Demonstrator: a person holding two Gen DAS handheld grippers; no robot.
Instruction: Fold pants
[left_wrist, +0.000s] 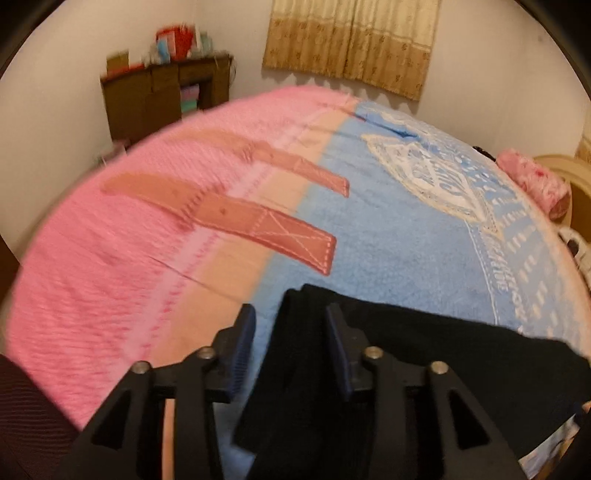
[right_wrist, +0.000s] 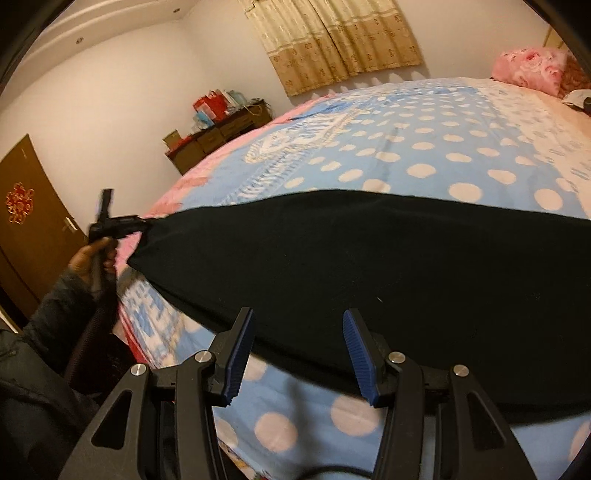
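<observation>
Black pants (right_wrist: 332, 266) lie spread across the bed, a long dark shape running left to right. In the left wrist view, the pants' (left_wrist: 406, 350) end corner sits between the fingers of my left gripper (left_wrist: 290, 310). The jaws stand apart, with blue blanket showing between the left pad (left_wrist: 242, 350) and the cloth. From the right wrist view, the left gripper (right_wrist: 146, 221) is at the pants' far left corner, held by a hand (right_wrist: 88, 258). My right gripper (right_wrist: 298, 314) is open over the pants' near edge, and its pads grip nothing.
A pink and blue dotted blanket (right_wrist: 424, 147) covers the bed. A wooden cabinet (left_wrist: 162, 96) with boxes stands by the far wall under curtains (left_wrist: 351, 40). A pink pillow (right_wrist: 532, 66) lies at the bed's head. A brown door (right_wrist: 29, 221) is at the left.
</observation>
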